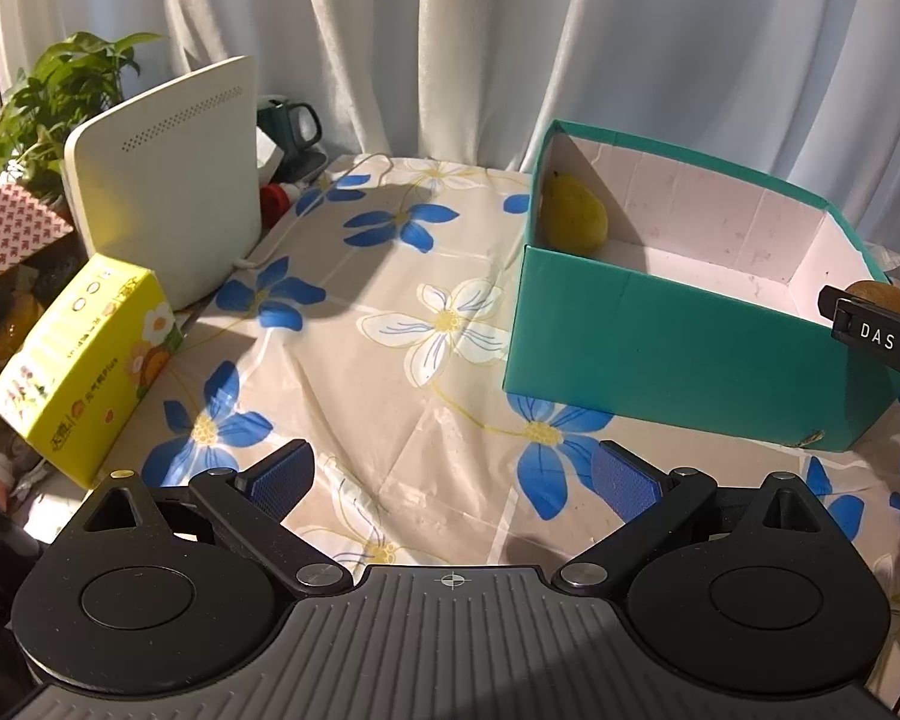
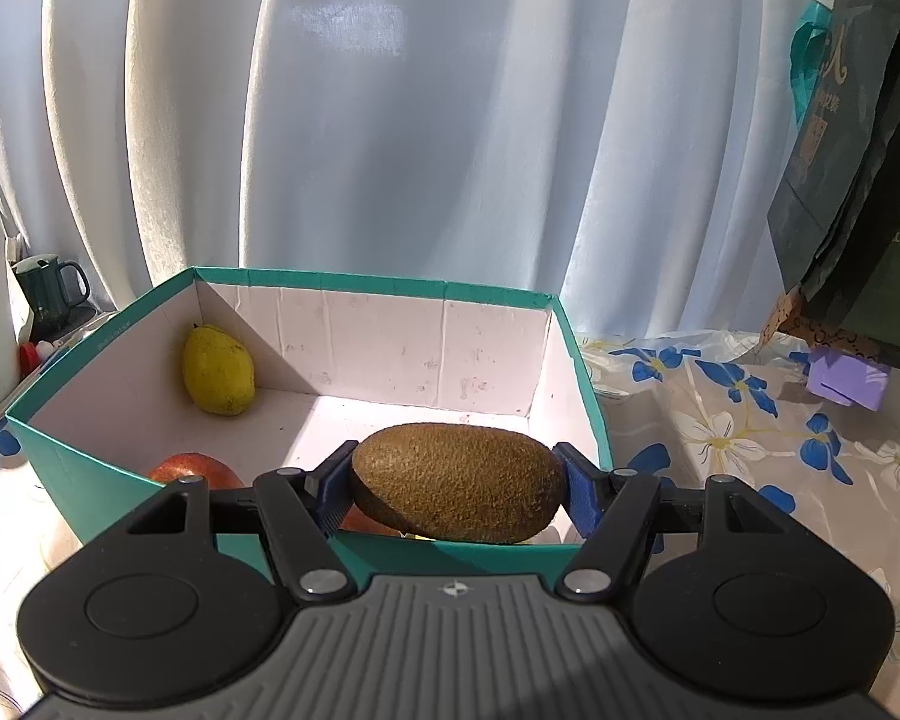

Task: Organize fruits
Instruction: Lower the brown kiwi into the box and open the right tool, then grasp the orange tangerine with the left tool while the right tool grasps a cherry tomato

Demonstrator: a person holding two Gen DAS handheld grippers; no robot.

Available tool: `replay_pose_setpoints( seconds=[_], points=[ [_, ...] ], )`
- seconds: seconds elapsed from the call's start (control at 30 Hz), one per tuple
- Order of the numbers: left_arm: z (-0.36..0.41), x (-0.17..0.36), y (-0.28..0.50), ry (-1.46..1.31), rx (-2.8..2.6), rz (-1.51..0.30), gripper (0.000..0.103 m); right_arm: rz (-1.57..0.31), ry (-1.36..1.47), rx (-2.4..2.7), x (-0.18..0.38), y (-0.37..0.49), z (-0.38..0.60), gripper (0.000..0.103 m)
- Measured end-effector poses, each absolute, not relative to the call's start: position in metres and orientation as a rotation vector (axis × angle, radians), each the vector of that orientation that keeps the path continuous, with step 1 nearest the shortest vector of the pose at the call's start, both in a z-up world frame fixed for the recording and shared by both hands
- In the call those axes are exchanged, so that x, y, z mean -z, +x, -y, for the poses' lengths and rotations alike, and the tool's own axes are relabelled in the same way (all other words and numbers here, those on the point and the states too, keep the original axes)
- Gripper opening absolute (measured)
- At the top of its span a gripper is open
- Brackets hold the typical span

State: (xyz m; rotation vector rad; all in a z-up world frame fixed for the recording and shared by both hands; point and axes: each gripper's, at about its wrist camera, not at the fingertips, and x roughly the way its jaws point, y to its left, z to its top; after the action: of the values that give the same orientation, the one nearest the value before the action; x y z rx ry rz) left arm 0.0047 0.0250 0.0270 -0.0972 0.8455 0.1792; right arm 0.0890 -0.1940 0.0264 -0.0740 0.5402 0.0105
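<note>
Over the near rim of the teal box, a kiwi is gripped lengthwise between the blue pads of the right gripper, jaws about half spread and pressed on both its ends. Below it, inside the box, a red apple is partly seen. A yellow pear is seen in the far left corner. The left gripper is held wide apart and empty above the flowered tablecloth. Beyond, white curtains are hung.
</note>
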Motion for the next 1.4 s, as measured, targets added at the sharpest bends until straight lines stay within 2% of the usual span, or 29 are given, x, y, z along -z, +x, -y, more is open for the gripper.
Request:
replay_pose_setpoints(
  seconds=[0.27,0.37,0.5,0.63,0.67,0.8,1.07,1.23,1.4],
  points=[
    [-0.025,-0.024,0.007,-0.098,-0.168,-0.866,0.101,-0.555,-0.064,-0.011,-0.023,0.093,0.196,0.07],
    [-0.022,-0.023,0.007,-0.092,-0.154,-0.866,0.101,-0.55,-0.079,-0.014,-0.025,0.092,0.196,0.082],
    [-0.018,-0.022,0.006,-0.087,-0.109,-0.857,0.101,-0.528,-0.075,-0.017,-0.033,0.083,0.198,0.083],
    [-0.013,-0.017,0.003,-0.057,-0.063,-0.854,0.101,-0.49,-0.059,-0.044,-0.049,0.062,0.202,0.101],
    [-0.011,-0.016,0.001,-0.045,-0.043,-0.854,0.101,-0.479,-0.057,-0.055,-0.052,0.056,0.203,0.102],
    [-0.003,-0.009,-0.009,0.004,0.015,-0.847,0.101,-0.419,-0.068,-0.048,-0.063,0.024,0.206,0.103],
    [0.009,0.007,-0.025,0.052,0.127,-0.862,0.101,-0.399,-0.173,-0.043,-0.049,-0.032,0.204,0.103],
    [0.014,0.019,-0.03,0.092,0.148,-0.889,0.101,-0.384,-0.042,-0.041,-0.05,-0.047,0.22,0.103],
    [0.021,0.024,-0.035,0.119,0.201,-0.9,0.101,-0.427,-0.14,-0.052,-0.036,-0.057,0.214,0.103]
  ],
)
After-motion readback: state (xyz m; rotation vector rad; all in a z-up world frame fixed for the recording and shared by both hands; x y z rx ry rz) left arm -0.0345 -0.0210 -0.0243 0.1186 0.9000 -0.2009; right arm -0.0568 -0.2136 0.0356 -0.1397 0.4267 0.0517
